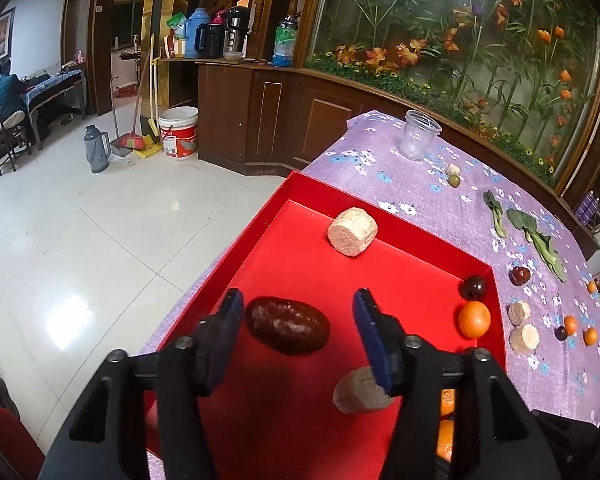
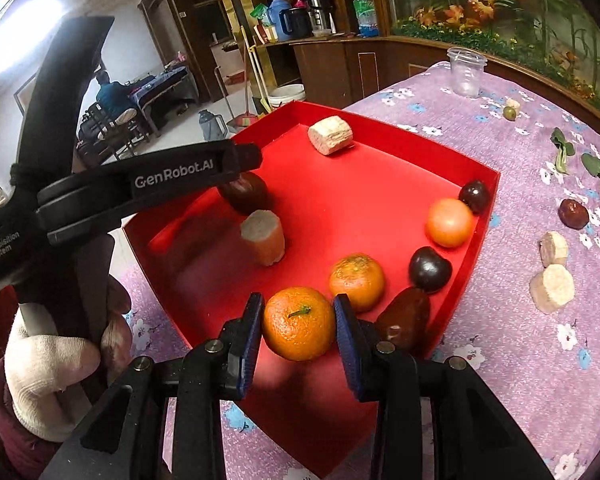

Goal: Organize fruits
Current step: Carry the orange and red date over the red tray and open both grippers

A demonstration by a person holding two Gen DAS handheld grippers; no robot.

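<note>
Nearest my right lens, the right gripper (image 2: pixel 298 332) has its blue pads touching both sides of a stemmed orange mandarin (image 2: pixel 298 323), closed on it just above the near corner of the shallow red cardboard tray (image 2: pixel 384 128). I judge this is a placing step: I should lower until the fruit sits on the tray floor, then spread the pads evenly so it does not roll.

At the tray's left edge, my left gripper (image 1: pixel 298 316) stands wide open with nothing held; a dark brown wrinkled date (image 1: pixel 287 325) lies on the floor between its pads, touching neither as far as I can tell. A pale cylindrical sugarcane piece (image 2: pixel 263 237) stands just beside it, and another pale chunk (image 2: pixel 330 135) lies near the far edge.

Rightward, a second mandarin (image 2: pixel 357 281), a glossy brown date (image 2: pixel 404 318) and a dark plum (image 2: pixel 429 269) crowd the landing spot, so I would set down to the left of them. On the purple floral tablecloth (image 2: pixel 500 360) beyond the tray's right edge wait two more pale chunks (image 2: pixel 553 287), a red date (image 2: pixel 574 213), leafy greens (image 2: pixel 598 174) and a clear plastic cup (image 2: pixel 466 72).
</note>
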